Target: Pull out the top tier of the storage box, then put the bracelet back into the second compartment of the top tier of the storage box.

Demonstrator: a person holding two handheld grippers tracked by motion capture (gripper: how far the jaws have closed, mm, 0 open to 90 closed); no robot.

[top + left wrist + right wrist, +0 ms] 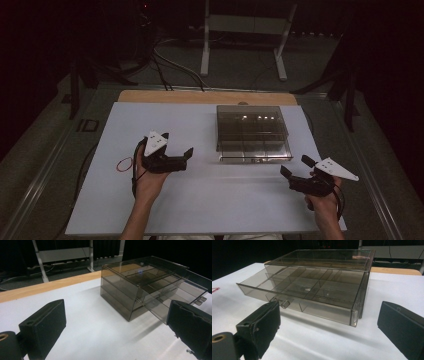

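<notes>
Fingers on both grippers spread wide, nothing between them. Left gripper [176,150] sits on the left half of the white desk [200,200], held in the person's left hand [148,176], grey three-cornered plate on top, fingers pointing right toward the smoky transparent plastic drawer box [252,131]. Right gripper [295,167] is near the desk's front right corner, in the right hand [322,202], fingers pointing left and slightly toward the box. Both are apart from the box, no contact.

Box stands right of centre on the desk, toward the back. Its shallow drawer [297,291] is pulled partway out toward the person; inside, dividers split it into several compartments, all look empty as far as the tint allows. Small clear knob [285,304] on the drawer front, seen in the right gripper view just above the left-hand finger [262,327] of that gripper. In the left gripper view the box [140,287] is ahead and right, drawer front sticking out toward the right-hand finger [192,330].

Red rubber band loop [124,164] lies on the desk just left of the left hand. Bare wooden strip [200,96] runs along the desk's far edge.
</notes>
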